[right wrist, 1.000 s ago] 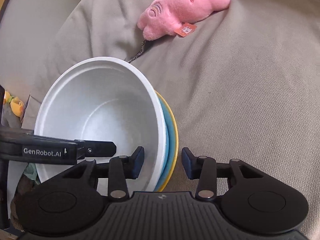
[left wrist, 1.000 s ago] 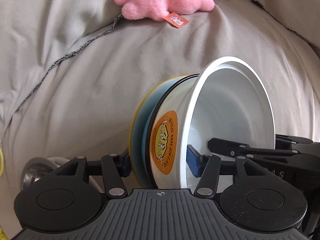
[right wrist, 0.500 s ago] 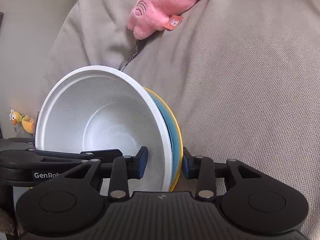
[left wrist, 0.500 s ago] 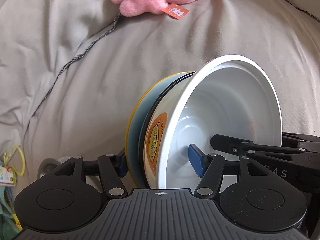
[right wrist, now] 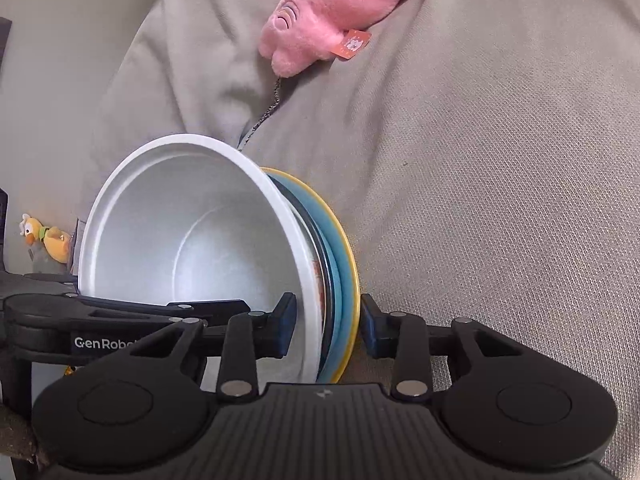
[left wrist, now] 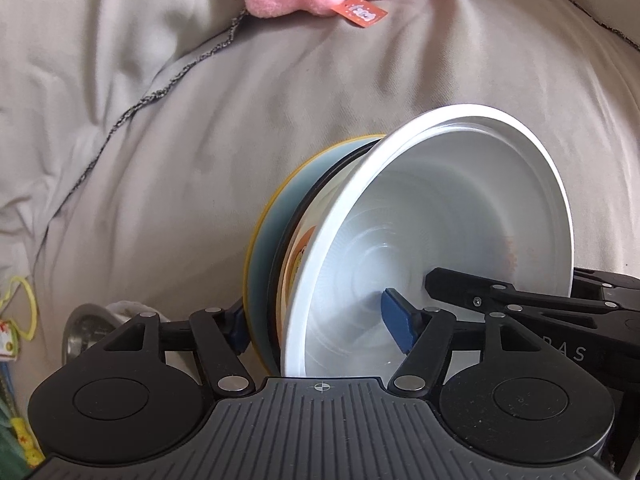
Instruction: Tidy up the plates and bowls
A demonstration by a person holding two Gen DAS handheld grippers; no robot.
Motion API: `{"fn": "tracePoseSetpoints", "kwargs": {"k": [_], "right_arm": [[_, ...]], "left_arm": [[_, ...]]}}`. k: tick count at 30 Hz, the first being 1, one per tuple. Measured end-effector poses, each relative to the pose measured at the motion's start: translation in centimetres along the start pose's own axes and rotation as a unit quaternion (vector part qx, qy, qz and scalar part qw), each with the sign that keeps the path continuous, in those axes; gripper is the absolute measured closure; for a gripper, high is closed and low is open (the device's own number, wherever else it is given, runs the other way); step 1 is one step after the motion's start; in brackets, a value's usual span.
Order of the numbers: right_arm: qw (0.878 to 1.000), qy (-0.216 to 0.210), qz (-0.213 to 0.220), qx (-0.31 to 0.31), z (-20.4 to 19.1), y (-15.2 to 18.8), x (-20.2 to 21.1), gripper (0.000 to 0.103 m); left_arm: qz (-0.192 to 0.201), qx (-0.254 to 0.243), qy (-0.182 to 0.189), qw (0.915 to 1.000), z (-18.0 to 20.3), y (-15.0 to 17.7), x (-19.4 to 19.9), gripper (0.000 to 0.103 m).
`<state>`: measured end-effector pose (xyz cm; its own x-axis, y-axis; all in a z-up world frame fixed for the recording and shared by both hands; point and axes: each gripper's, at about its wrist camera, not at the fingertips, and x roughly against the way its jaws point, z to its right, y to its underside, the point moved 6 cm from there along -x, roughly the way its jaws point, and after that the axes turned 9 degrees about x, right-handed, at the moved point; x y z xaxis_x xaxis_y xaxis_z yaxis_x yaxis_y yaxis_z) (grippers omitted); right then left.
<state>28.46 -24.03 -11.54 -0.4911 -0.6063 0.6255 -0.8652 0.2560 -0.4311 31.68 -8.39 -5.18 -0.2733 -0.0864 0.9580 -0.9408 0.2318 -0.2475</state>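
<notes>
compared with a second ago, the left claw (left wrist: 320, 326) has spread its jaws wider, and its blue pads now stand clear of the dishes. one pad (left wrist: 396, 322) hangs loose inside the white bowl (left wrist: 440, 224), the other sits just behind the plate's back. its jaws are opening, with the stack's edge between them but not pressed.

the right claw (right wrist: 326, 326) has gone the other way: a second ago its jaws were apart, and now they are narrow and clamped on the stack. one pad is inside the bowl (right wrist: 192, 240), the other against the back of the yellow-rimmed blue plate (right wrist: 344, 264).

the bowl is nested in the plate. both are tipped up on edge above a grey blanket (left wrist: 200, 160). a pink soft toy (right wrist: 332, 12) lies further back on the blanket.
</notes>
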Motion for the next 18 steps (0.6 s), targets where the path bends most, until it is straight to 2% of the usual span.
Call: {"fn": "tracePoseSetpoints", "kwargs": {"k": [4,10,14,18], "right_arm": [[1.000,-0.004,-0.002,0.002,-0.1,0.0,-0.2,0.068],[1.000,-0.007,-0.003,0.002,-0.1,-0.1,-0.3,0.068],[1.000,-0.009,-0.007,0.007,-0.3,0.0,-0.6,0.068],[1.000,-0.003,-0.005,0.011,-0.6,0.0,-0.7,0.068]], "left_arm": [[-0.012,0.010,0.003,0.9999,-0.4,0.1,-0.3,0.030],[-0.006,0.014,0.009,0.9998,-0.4,0.3,-0.3,0.030],[-0.003,0.025,0.023,0.9994,-1.0,0.0,-0.2,0.035],[0.004,0.035,0.031,0.9989,-1.2,-0.1,-0.3,0.035]]}}
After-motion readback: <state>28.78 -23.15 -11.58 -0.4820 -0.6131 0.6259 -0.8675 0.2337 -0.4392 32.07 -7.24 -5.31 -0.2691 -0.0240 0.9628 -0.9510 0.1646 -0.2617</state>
